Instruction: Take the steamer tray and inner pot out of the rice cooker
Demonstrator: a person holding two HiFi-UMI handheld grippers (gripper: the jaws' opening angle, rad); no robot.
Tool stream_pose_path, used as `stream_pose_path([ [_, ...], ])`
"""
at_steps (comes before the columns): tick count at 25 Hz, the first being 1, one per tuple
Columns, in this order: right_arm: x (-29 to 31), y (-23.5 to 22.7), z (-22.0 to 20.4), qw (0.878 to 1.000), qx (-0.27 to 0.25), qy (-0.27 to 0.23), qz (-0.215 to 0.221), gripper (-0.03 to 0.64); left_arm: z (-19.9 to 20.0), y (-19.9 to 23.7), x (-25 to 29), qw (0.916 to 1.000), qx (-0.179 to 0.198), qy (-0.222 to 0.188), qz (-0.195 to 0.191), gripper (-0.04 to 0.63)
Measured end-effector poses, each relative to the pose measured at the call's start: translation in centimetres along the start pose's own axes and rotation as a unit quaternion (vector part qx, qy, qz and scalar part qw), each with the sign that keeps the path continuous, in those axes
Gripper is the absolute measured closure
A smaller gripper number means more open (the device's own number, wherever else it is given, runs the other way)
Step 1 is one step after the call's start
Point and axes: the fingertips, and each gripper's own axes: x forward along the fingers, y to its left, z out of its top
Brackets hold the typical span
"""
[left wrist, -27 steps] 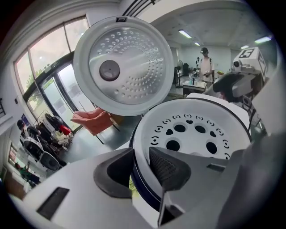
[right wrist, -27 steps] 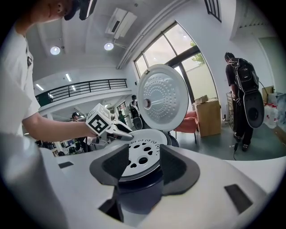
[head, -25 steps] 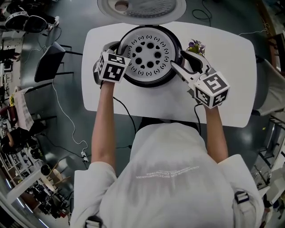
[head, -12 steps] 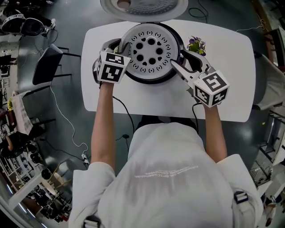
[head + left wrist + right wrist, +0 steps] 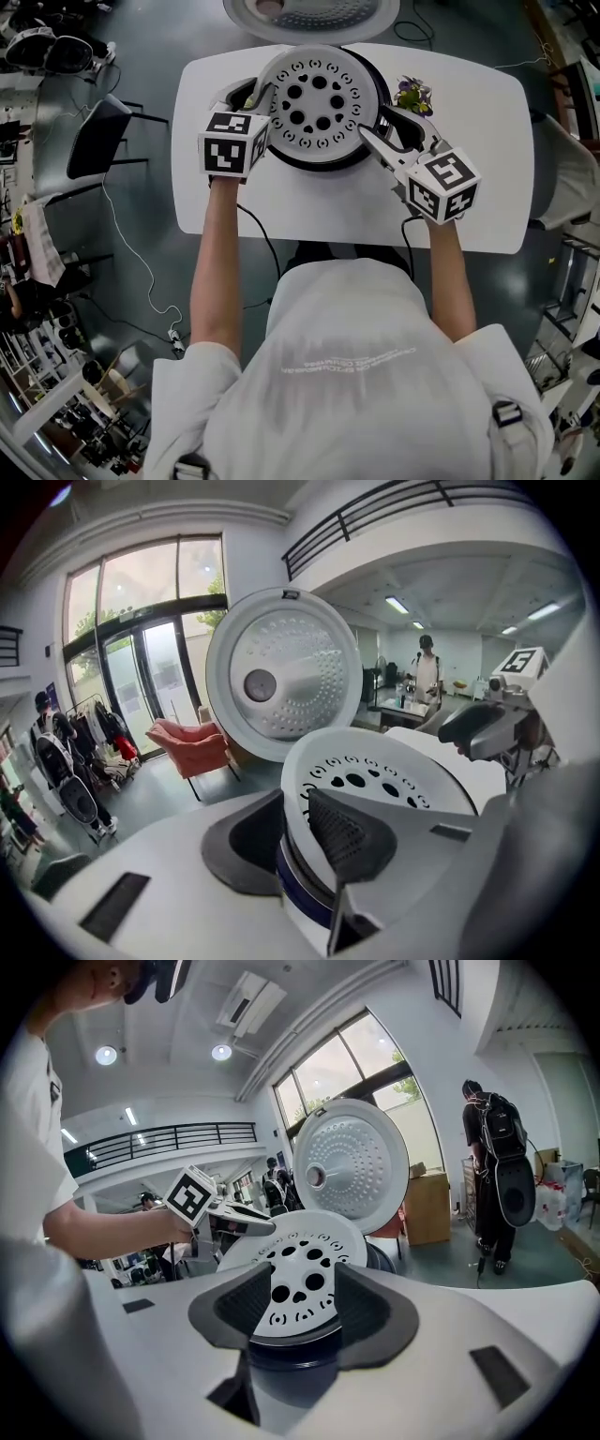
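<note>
Open rice cooker [image 5: 377,92] stands at the far middle of the white table [image 5: 469,122], its round lid [image 5: 314,14] swung back and upright behind it. The steamer tray [image 5: 319,98], a white disc pierced with round holes, sits over the cooker's mouth but not level: in the left gripper view its near side stands clear above a dark bluish band beneath. Whether that band is the inner pot or the cooker's own rim cannot be told; no more of the pot shows under the tray. Left gripper [image 5: 298,841] is at the tray's left edge, and its jaws have just been closing. The tray's upright rim lies between them, one dark ribbed pad against the outer wall and the other over the inner face, so the gripper has the tray clamped by its rim. Right gripper [image 5: 305,1312] is at the cooker's right side, pointing in across the opening. Its jaws stand well apart with the dark rim below and the tray's far side seen through the gap; neither pad presses on anything, so it holds nothing. Each gripper carries its marker cube, left cube [image 5: 232,142] and right cube [image 5: 445,186], near the person's wrists. A small sprig of flowers [image 5: 412,96] lies on the table just beside the right gripper, apart from the cooker
</note>
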Motion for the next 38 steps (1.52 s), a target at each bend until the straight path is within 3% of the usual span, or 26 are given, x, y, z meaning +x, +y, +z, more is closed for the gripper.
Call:
stream_pose_path([
  [5,-0.1,-0.3,1.3,1.000,-0.010,-0.002,-0.002,0.408,2.2,0.7,-1.0,0.9961,-0.062,-0.062,-0.004,0.522],
  [9,-0.5,0.2,1.9,1.000,-0.025,-0.005,-0.001,0.408,2.7,0.8,-2.1,0.9876,-0.121,-0.097,-0.022,0.537],
  [16,-0.9,0.7,2.5,0.999,-0.043,-0.011,0.003,0.416,2.4,0.2,-3.6,0.9584,-0.232,-0.148,-0.076,0.551],
  [22,0.2,1.9,3.3,0.998,-0.062,-0.011,0.026,0.417,0.8,0.7,-4.5,0.9359,-0.294,-0.174,-0.086,0.551],
  [27,0.9,3.3,4.3,0.996,-0.079,-0.018,0.044,0.430,-0.1,2.1,-6.3,0.9179,-0.335,-0.200,-0.074,0.551],
  [34,6.6,10.3,6.0,0.993,-0.086,-0.011,0.080,0.440,-5.3,10.7,-11.6,0.8947,-0.387,-0.221,-0.028,0.551],
  [38,9.6,13.5,6.0,0.991,-0.091,-0.001,0.099,0.440,-8.1,14.4,-13.5,0.8899,-0.399,-0.221,0.000,0.551],
])
